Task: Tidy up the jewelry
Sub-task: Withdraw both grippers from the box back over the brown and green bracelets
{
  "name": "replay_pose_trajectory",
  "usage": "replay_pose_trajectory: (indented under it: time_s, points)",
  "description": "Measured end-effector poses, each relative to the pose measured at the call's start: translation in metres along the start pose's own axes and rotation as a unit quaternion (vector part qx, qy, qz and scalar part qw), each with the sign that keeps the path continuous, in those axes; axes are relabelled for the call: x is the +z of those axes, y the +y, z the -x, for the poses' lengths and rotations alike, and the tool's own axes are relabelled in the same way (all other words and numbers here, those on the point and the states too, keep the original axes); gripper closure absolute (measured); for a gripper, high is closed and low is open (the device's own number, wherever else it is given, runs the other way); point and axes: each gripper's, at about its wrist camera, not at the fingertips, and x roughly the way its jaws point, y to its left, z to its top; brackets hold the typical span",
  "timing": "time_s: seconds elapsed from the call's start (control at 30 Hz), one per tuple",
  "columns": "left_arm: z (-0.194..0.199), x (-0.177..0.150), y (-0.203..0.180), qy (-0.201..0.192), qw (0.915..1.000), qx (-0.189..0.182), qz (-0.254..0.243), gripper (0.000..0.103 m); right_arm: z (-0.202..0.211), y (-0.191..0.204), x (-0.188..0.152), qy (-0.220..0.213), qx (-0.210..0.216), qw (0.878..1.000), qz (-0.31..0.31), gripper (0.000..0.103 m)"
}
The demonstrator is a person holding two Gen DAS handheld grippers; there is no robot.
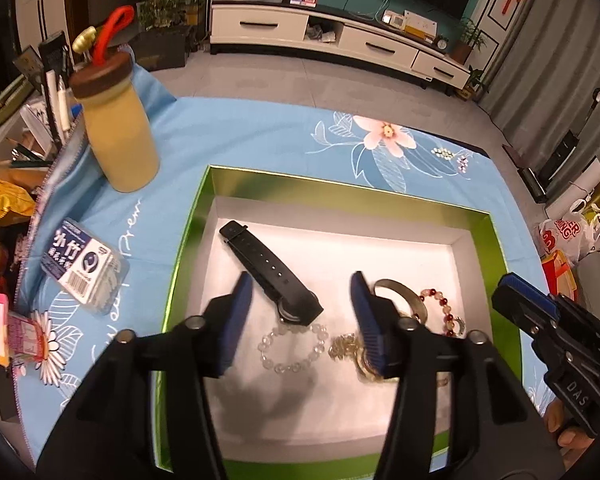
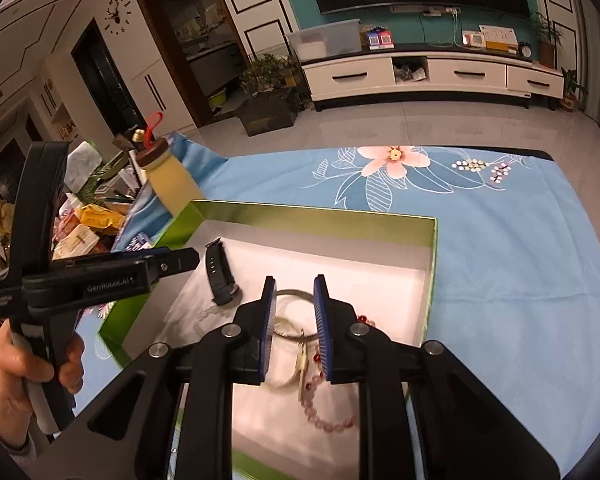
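Observation:
A green box point(image 1: 188, 248) with a white floor lies open on the blue flowered cloth. In it lie a black watch point(image 1: 272, 270), a clear bead bracelet point(image 1: 292, 346), a gold chain point(image 1: 346, 346), a silver bangle point(image 1: 404, 296) and a red-and-pink bead bracelet point(image 1: 446, 312). My left gripper point(image 1: 300, 284) is open and empty above the watch and clear bracelet. My right gripper point(image 2: 295, 288) is open and empty, hovering over the silver bangle point(image 2: 288, 326) and the pink bead bracelet point(image 2: 328, 420). The watch point(image 2: 220, 276) and box point(image 2: 430, 264) show in the right wrist view too.
A yellow bottle point(image 1: 118, 136) with a brown lid stands on the cloth left of the box. A clear plastic pack point(image 1: 86, 266) lies beside the box. Clutter crowds the table's left edge point(image 1: 4, 200). The right gripper's body point(image 1: 556, 344) shows at the box's right side.

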Motion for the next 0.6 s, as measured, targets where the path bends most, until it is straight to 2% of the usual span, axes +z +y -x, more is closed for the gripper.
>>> replay_pose_trajectory:
  time_s: [0.1, 0.23, 0.37, 0.6]
  points:
    - [0.02, -0.008, -0.003, -0.016, 0.9999, -0.001, -0.007, 0.034, 0.022, 0.005, -0.009, -0.013, 0.009, 1.0, 0.006, 0.083]
    - [0.045, -0.022, -0.005, -0.03, 0.9994, 0.003, -0.015, 0.025, 0.049, 0.012, -0.023, -0.03, 0.014, 0.999, 0.011, 0.068]
    - [0.073, -0.048, -0.006, -0.045, 0.9986, 0.01, -0.025, 0.018, 0.073, 0.018, -0.042, -0.04, 0.02, 0.999, 0.01, 0.063]
    - [0.106, -0.106, -0.004, -0.053, 0.9973, 0.027, -0.042, 0.004, 0.103, 0.028, -0.081, -0.04, 0.025, 0.999, 0.007, 0.046]
